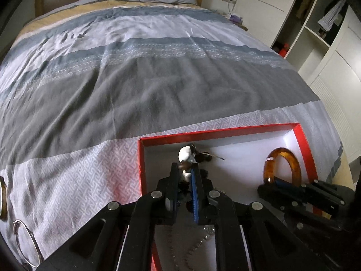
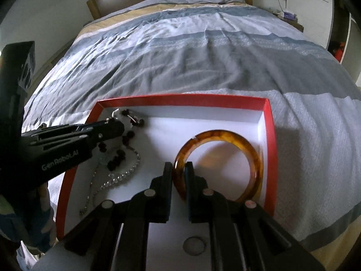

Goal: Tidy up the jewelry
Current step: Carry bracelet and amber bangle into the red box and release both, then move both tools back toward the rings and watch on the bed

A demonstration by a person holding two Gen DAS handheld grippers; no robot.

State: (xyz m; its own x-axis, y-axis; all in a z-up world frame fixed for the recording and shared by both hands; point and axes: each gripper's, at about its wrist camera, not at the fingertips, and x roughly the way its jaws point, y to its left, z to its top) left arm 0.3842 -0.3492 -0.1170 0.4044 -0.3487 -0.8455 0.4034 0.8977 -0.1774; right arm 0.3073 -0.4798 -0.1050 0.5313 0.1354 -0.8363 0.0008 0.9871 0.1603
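Right tool [image 2: 179, 169] clamps amber resin bangle [image 2: 225, 140], glossy ring lying flat in red box [image 2: 269, 122]. Left tool [image 1: 185, 169] grips dark-beaded string with white pendant [image 1: 186, 154], hanging downward.

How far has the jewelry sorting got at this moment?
Done: a silver chain and a small ring already lie in the red box. In hand: the left gripper holds a dark-beaded strand and the right gripper clamps the amber bangle, both over the box. Left: releasing them; glasses remain on the bedspread.
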